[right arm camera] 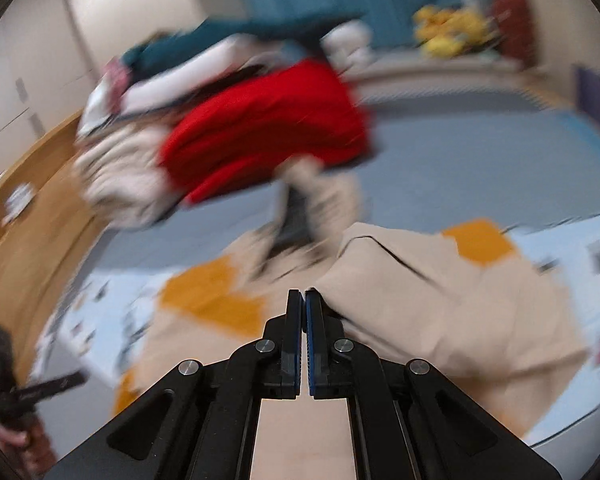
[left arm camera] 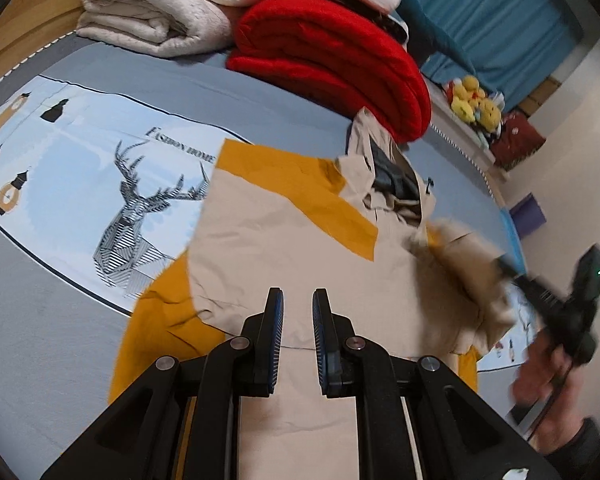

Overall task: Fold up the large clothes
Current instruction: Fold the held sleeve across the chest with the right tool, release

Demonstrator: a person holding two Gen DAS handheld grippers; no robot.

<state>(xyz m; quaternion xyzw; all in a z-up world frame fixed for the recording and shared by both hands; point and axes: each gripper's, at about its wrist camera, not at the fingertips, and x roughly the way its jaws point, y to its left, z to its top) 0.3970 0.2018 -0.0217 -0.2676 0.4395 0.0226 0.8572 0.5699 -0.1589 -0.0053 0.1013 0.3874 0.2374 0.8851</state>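
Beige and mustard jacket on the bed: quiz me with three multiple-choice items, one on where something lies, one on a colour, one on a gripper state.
1. Where does the folded red blanket lie relative to the beige and mustard jacket?
A. Beyond its collar end, on the bed
B. Under it
C. On the floor

2. What colour are the patches on the jacket?
A. Green
B. Mustard yellow
C. Pink

3. How does the left gripper stand?
A. Shut on the blanket
B. Shut on the jacket
C. Open above the jacket

Answers: 1 A, the blanket sits past the hood on the grey bedsheet. 2 B, mustard panels show beside the beige cloth. 3 C, a clear gap shows between its fingers, while the right gripper has its jaws together at a raised beige fold.
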